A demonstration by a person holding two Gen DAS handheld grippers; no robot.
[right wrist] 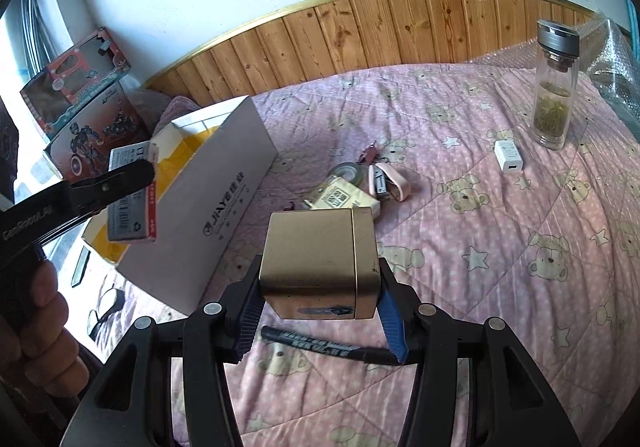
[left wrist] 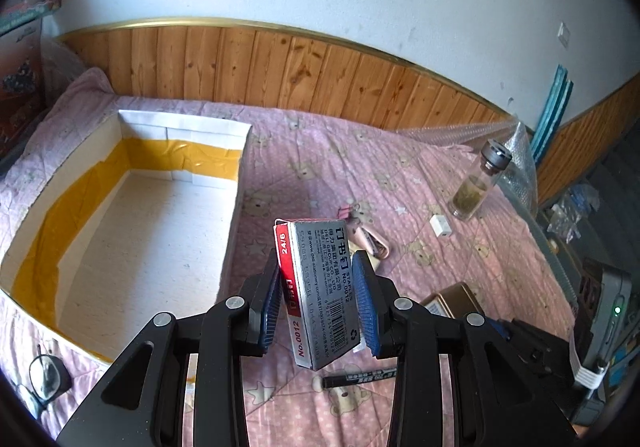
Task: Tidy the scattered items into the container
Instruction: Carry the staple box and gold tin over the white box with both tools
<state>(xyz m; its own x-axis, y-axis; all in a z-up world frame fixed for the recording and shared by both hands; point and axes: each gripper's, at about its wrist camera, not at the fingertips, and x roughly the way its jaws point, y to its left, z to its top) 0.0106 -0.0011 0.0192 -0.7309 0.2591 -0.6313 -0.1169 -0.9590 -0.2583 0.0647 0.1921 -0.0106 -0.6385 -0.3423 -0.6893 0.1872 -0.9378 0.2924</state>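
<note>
Staples first: my left gripper [left wrist: 318, 301] has its jaws partly closed on one box of staples [left wrist: 318, 295], pads pressing its two narrow sides. The box stands tilted, long axis running up and away from me, lifted clear of the bed [left wrist: 460, 175] just right of the container. Its red edge reads "24/6" and "No.0012"; the grey face says "STAPLES No.0012" and "DELI GROUP CO., LTD".

My right gripper [right wrist: 320, 299] has its jaws set wide on one gold tin [right wrist: 322, 267], lid end toward the right, also held off the bed.

One white cardboard container [left wrist: 132, 231] lies to the left, lined with yellow tape, "JIAYE" printed on its side.

On the quilt I count one black marker [right wrist: 328, 345] lying crosswise under the tin, one roll of tape [right wrist: 348, 173], one pink stapler [right wrist: 386, 183], one white charger [right wrist: 509, 155], one glass bottle [right wrist: 554, 99] standing upright, and one pair of glasses [left wrist: 44, 375].
</note>
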